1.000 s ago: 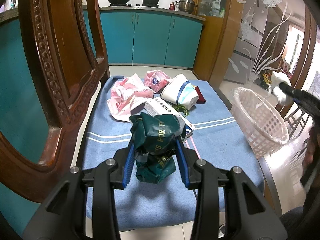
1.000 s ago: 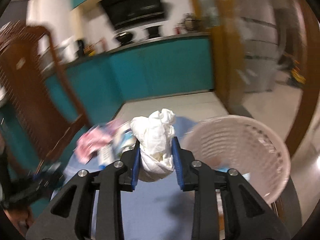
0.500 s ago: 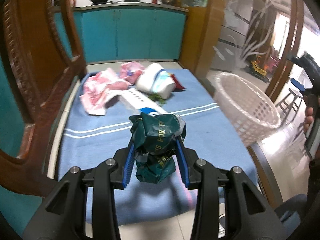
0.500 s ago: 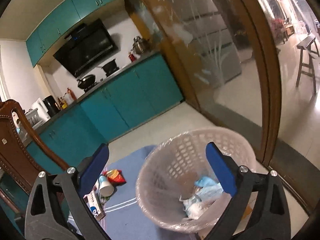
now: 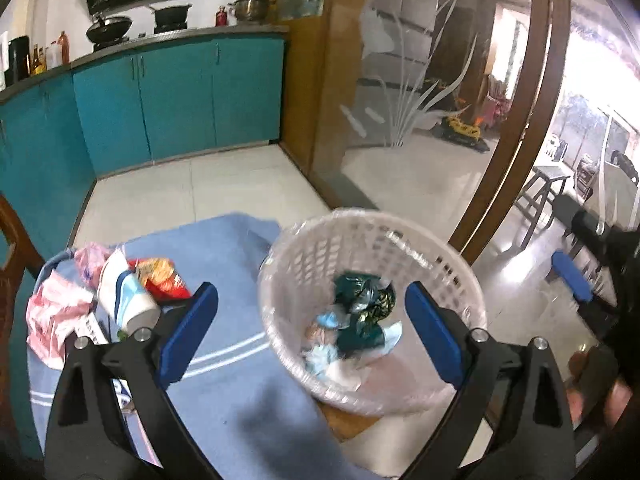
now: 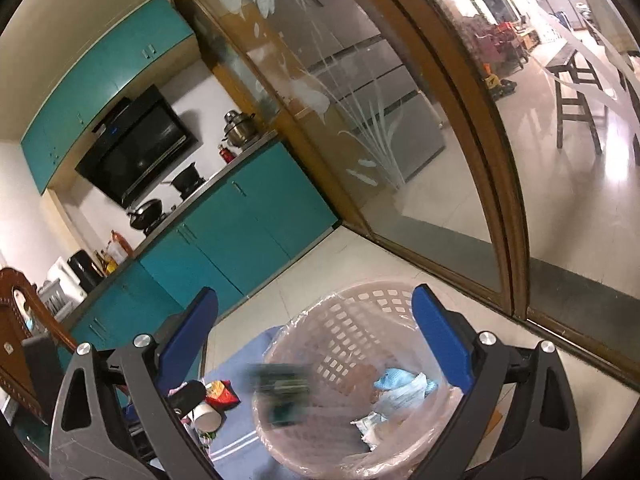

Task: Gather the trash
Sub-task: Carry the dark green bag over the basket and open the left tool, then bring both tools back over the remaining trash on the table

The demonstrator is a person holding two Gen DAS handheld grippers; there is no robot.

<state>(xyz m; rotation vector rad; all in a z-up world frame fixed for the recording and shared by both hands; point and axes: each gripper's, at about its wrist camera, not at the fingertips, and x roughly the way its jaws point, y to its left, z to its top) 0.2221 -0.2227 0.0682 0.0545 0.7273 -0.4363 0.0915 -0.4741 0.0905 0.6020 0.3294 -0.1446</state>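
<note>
Two hand-held grippers hang over the white mesh basket (image 5: 372, 308), and neither pinches anything. The left hand-held gripper (image 5: 312, 328) has just been opening: its blue pads stand spread wide with nothing between them, and the dark green wrapper (image 5: 360, 312) lies below them inside the basket, on top of the pale blue and white scraps already there. In the right wrist view that wrapper shows only as a dark blur (image 6: 282, 392) at the basket's near rim, so it may be falling at this instant. The right hand-held gripper (image 6: 316, 340) is spread just as wide and empty, aimed across the basket's mouth.

The basket sits at the right edge of the blue cloth (image 5: 224, 264) that covers the surface, lined with a clear bag, which puts it within easy reach of both hands for dropping.

More trash waits near the far left corner of the cloth: a pink plastic bag (image 5: 52, 316), a paper cup (image 5: 128, 300) on its side and a red snack packet (image 5: 160, 276), bunched close together. Collecting looks partly done; those pieces seem next.
</note>
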